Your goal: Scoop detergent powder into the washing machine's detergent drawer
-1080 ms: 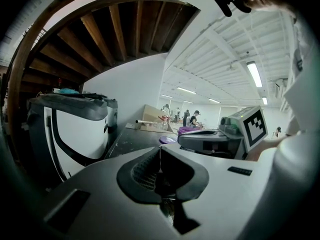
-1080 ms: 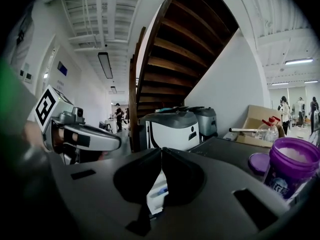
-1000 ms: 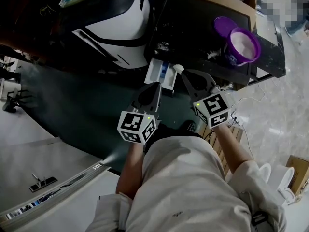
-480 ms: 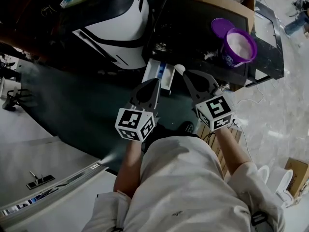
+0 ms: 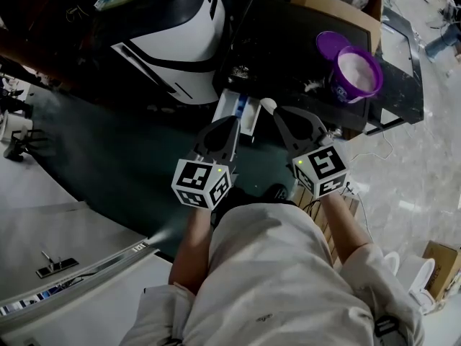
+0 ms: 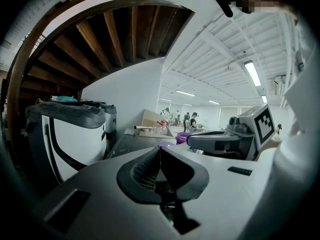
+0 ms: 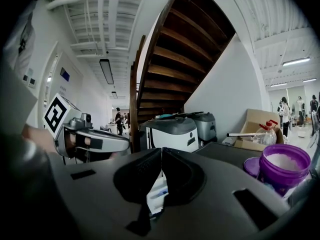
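The white detergent drawer [image 5: 238,112] stands pulled out of the white and black washing machine [image 5: 173,42]. A purple tub [image 5: 358,71] full of white powder sits on the dark table [image 5: 288,42], its lid [image 5: 331,40] beside it. My left gripper [image 5: 232,123] hovers just in front of the drawer, shut and holding nothing. My right gripper [image 5: 277,112] is beside it to the right, also shut. A small white round thing [image 5: 268,104] shows at its tip; I cannot tell what it is. In the right gripper view the drawer [image 7: 157,194] shows below the jaws and the tub [image 7: 282,166] at right.
A cardboard box [image 5: 338,2] stands behind the tub. Dark floor matting [image 5: 122,164] lies left of the drawer. Cables [image 5: 360,164] trail on the pale floor at right. A wooden staircase [image 7: 175,44] rises above the machine [image 7: 172,134].
Both grippers stay shut and hold nearly the same place in front of the drawer. The head view has shifted slightly.
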Demonstrator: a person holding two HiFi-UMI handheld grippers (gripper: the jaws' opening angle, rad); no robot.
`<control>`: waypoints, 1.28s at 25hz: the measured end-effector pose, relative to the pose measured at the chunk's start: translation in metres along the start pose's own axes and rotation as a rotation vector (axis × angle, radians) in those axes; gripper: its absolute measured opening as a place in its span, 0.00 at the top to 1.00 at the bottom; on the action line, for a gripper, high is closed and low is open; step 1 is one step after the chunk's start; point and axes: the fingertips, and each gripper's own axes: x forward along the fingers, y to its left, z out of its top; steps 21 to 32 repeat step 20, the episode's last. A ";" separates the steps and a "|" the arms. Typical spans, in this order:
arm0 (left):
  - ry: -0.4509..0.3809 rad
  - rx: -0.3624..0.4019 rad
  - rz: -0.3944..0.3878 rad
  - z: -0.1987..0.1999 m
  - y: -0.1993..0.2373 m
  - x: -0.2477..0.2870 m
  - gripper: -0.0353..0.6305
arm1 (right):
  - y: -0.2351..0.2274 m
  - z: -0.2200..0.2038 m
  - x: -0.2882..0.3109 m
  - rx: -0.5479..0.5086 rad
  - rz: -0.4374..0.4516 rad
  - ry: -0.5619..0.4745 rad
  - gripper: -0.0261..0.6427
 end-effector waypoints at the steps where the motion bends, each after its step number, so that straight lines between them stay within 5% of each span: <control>1: 0.001 0.000 -0.001 0.000 -0.001 0.000 0.92 | 0.000 0.000 -0.001 0.003 -0.001 -0.001 0.95; 32: 0.006 0.009 0.007 0.000 -0.006 0.005 0.92 | -0.006 0.005 -0.004 0.018 0.008 -0.025 0.95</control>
